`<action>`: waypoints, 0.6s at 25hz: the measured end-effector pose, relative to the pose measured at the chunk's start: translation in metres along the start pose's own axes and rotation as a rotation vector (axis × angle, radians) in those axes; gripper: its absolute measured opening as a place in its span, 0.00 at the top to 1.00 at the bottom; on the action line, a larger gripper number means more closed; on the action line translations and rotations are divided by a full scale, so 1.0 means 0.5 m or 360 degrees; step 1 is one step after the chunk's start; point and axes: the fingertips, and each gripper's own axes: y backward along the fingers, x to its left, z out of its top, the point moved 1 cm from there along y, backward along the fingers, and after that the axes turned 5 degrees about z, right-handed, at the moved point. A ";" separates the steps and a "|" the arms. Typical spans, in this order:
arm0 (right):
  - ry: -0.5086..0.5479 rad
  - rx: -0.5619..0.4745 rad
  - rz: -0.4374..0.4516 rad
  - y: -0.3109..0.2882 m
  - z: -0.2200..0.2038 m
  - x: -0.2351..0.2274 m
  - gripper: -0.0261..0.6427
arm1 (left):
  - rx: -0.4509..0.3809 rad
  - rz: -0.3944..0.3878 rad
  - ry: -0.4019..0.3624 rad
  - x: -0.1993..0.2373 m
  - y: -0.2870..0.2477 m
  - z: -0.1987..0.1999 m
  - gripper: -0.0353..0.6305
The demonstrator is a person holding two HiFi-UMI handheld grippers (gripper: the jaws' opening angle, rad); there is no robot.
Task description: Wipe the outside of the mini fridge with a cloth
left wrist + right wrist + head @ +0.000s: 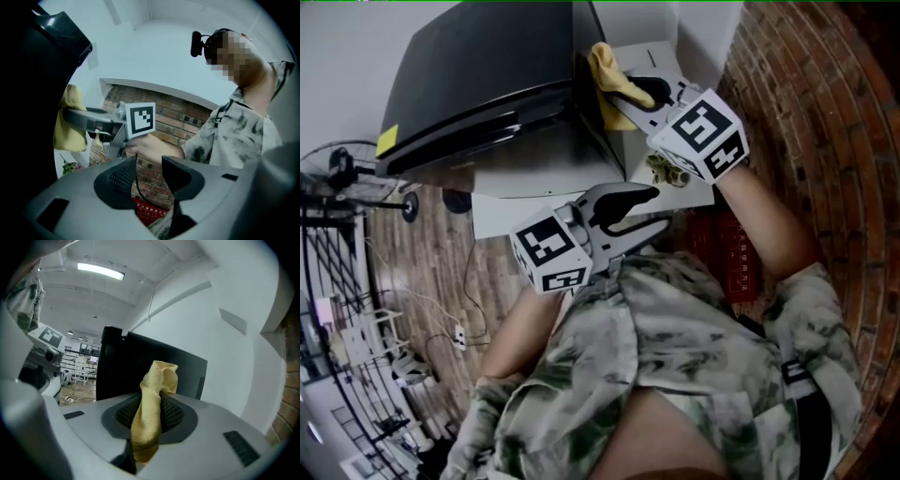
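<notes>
At the far left of the head view stands a fan [339, 169] above a wooden floor [422, 272], with a white power strip [459, 334] lying lower down. The black mini fridge [487, 84] fills the upper left and centre of that frame and sits on a white surface [502, 214].

Just below the frame's centre, the left claw [659, 209] hangs in front of the person's patterned shirt [712, 347], away from the fridge. The left gripper view shows this claw [150, 177] with its jaws apart and nothing between them, only brick wall behind.

At upper centre, the cloth [614, 80], yellow and bunched, sits at the fridge's right edge. Whether it presses on the black side cannot be told. The right claw [630, 94] holds it from the right. In the right gripper view the jaws of that claw [150, 412] are clamped on the cloth [152, 394], whose free end stands up in front of the fridge [122, 366].

Small flowers [664, 171] lie on the surface just under the right gripper. A brick wall [811, 103] fills the right side.
</notes>
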 end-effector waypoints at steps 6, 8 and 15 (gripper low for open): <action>-0.0030 0.0093 0.0005 -0.029 -0.095 0.014 0.81 | 0.0003 0.0016 0.0014 0.001 0.002 -0.005 0.70; -0.0066 0.0131 0.0011 -0.038 -0.134 0.021 0.81 | 0.0007 0.0022 0.0019 0.001 0.003 -0.007 0.70; -0.0179 0.0262 0.0039 -0.081 -0.290 0.042 0.81 | 0.0026 0.0039 0.0036 0.008 0.007 -0.020 0.70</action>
